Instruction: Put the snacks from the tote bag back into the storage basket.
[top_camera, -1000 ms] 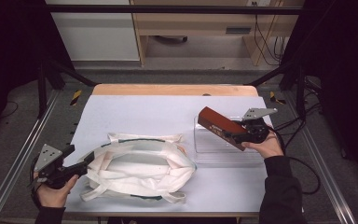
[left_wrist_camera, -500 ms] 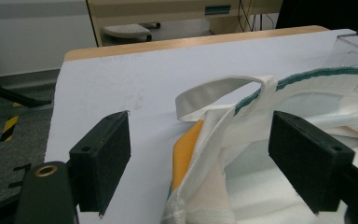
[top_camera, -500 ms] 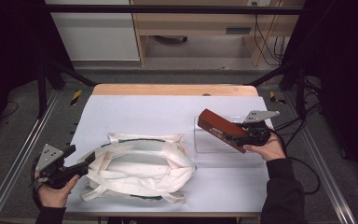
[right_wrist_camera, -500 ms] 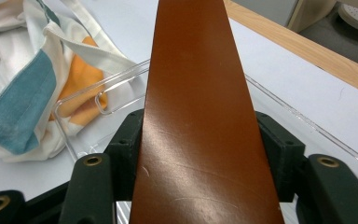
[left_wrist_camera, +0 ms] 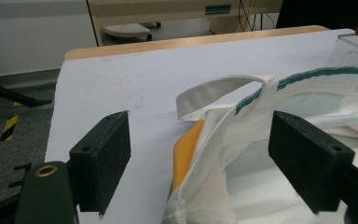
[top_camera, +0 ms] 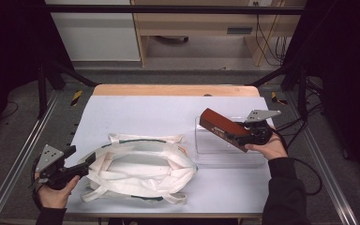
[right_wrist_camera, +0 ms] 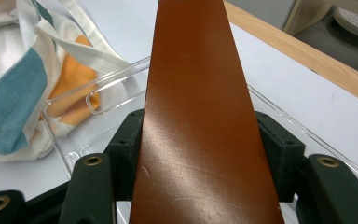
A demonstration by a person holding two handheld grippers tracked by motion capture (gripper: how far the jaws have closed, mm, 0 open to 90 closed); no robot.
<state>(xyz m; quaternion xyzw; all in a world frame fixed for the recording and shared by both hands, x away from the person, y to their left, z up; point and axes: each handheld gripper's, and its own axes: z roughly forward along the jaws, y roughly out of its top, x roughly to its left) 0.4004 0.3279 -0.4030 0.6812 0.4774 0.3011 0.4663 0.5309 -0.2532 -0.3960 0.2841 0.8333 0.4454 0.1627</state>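
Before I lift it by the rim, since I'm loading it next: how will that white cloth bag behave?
The white cloth bag lies slumped and creased, so probably floppy. Lifted by its rim, it would likely sag. Seemingly light, thin fabric.

Bag (top_camera: 140, 168) on table (top_camera: 168, 110), left of tray (top_camera: 229, 152); case (top_camera: 222, 128) above tray.

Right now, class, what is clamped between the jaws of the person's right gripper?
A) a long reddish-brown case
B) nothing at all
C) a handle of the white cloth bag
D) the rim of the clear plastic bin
A: in the right gripper view the right gripper has both jaws pressed against the sides of the reddish-brown case, which it holds above the clear plastic bin.
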